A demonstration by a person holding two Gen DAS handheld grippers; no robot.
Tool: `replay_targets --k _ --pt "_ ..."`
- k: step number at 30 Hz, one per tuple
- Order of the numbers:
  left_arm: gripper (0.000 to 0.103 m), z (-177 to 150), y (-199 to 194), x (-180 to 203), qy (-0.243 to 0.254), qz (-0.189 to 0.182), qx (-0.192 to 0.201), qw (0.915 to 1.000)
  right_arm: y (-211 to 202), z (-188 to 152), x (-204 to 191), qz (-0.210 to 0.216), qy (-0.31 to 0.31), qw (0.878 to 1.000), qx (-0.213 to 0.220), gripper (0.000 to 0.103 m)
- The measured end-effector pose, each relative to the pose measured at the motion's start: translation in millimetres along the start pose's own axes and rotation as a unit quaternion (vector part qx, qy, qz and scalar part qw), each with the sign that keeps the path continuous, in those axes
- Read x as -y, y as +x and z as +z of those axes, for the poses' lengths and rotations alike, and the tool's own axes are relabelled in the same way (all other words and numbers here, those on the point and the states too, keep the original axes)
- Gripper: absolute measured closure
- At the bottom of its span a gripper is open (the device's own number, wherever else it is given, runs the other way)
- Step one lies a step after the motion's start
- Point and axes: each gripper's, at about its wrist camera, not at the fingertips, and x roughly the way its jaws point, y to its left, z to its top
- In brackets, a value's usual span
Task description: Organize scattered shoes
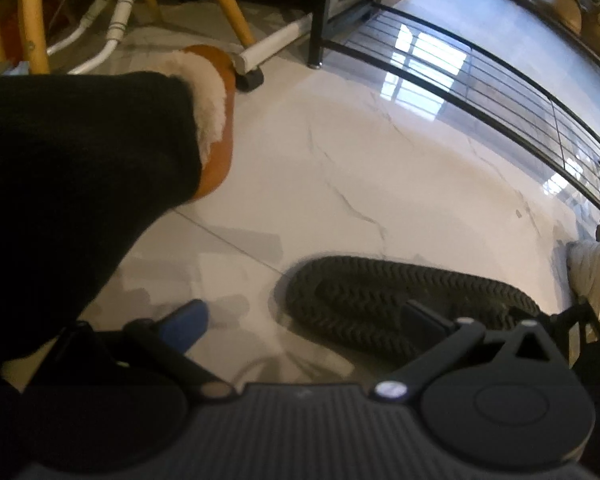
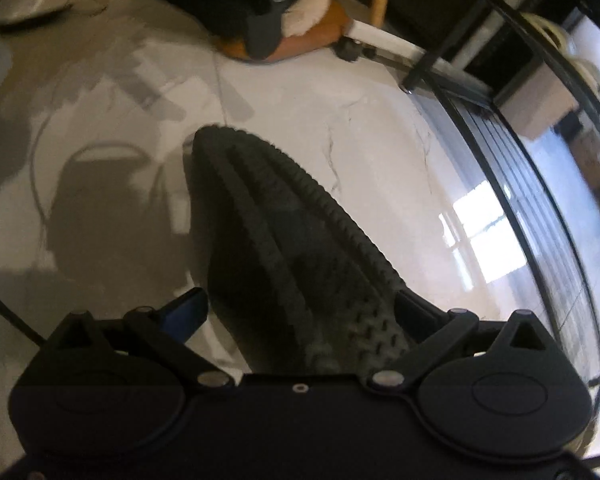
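Black shoe [image 2: 296,248] lies sole-up on my white marble floor [image 1: 340,152], between my right gripper's [image 2: 304,312] spread fingers. My left gripper [image 1: 304,316] hangs spread nearby; a fleece-lined slipper [image 1: 216,120] sits well apart.

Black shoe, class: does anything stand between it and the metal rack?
Nothing visible does. Bare tile floor lies between the black shoe, sole up within the right gripper's jaws, and the rack.
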Motion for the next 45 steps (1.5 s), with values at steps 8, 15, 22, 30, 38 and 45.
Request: replay_targets --k 8,15,22,30,38,45 --pt "0.001 0.9 1.5 2.1 0.009 -0.003 0.002 1.0 26.0 -1.9 -20.2 -0.048 -0.072 0.996 -0.023 0.001" --pt "0.001 2.5 2.9 1.1 0.011 -0.006 -0.003 0.9999 32.6 1.7 -29.4 -0.063 -0.093 0.993 -0.025 0.004" --pt "0.001 2.2 4.0 1.5 0.01 -0.008 -0.008 0.9999 28.5 5.7 -9.8 -0.043 -0.002 0.998 -0.035 0.006" --pt "0.001 2.7 3.2 4.1 0.013 -0.014 -0.01 0.9998 21.6 5.1 49.4 0.056 0.283 0.956 -0.052 0.006" --pt "0.001 1.2 2.7 3.6 0.012 -0.024 -0.014 0.9995 38.3 -12.6 90.8 0.081 0.575 0.814 -0.034 0.006" --pt "0.001 2.6 2.8 0.2 0.016 -0.027 -0.007 0.9995 52.7 -51.8 98.8 0.118 0.749 0.651 0.011 0.004"
